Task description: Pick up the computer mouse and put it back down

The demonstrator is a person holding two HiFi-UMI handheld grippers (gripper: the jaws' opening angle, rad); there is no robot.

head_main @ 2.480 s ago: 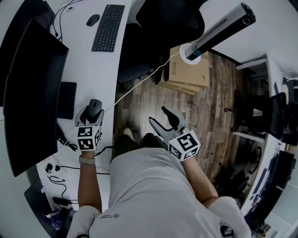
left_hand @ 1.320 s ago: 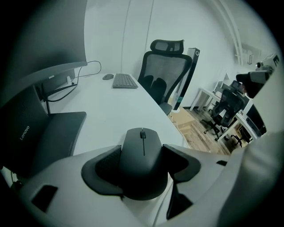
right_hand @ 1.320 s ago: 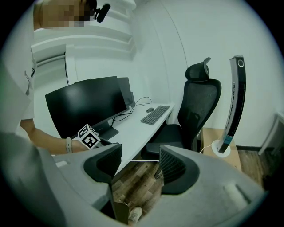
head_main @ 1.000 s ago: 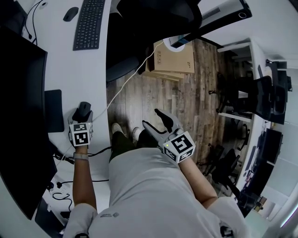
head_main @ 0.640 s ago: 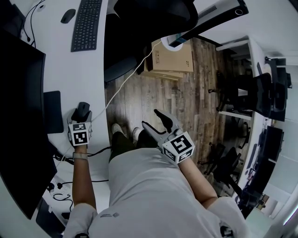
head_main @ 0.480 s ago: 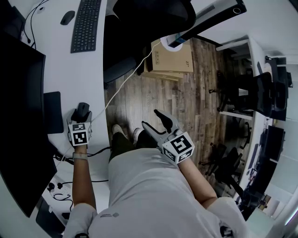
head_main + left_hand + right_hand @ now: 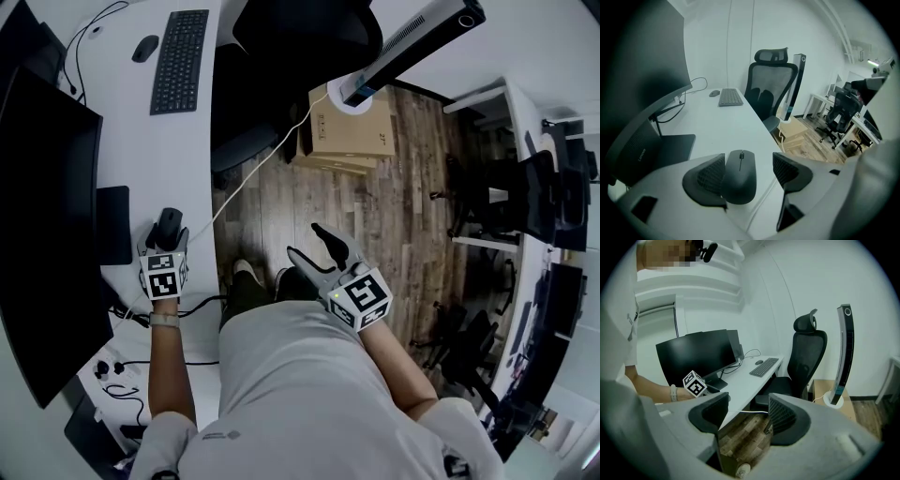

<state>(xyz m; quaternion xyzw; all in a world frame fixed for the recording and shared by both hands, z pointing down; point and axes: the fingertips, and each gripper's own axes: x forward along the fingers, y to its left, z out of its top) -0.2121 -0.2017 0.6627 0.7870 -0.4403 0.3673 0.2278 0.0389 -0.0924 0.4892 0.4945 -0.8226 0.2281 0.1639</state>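
**A:** Where does the computer mouse sit relative to the left claw?

**B:** Right inside it. In the left gripper view the mouse lies on the white bench between the jaws, its long axis running 6 to 12 o'clock, in line with the claw, and its wheel end at 12, towards the far keyboard. It is off-centre. Its 9 o'clock flank is against the left pad, perhaps touching, and bare bench shows on its 3 o'clock side before the other pad.

**A:** So is it gripped?

**B:** I'd say not. The jaws stand apart, wider than the mouse, and nothing pinches it from both sides.

**A:** And the right claw?

**B:** Its jaws are spread and empty, with only wooden floor seen between them. In the head view it hangs off the bench edge at about 3 o'clock from the mouse, well apart. The left one is plainly the nearer.

**A:** What does the next move turn on?

**B:** My judgement is that gap at 3 o'clock. A closing would have to be centred, or the mouse may skid sideways across the bench.
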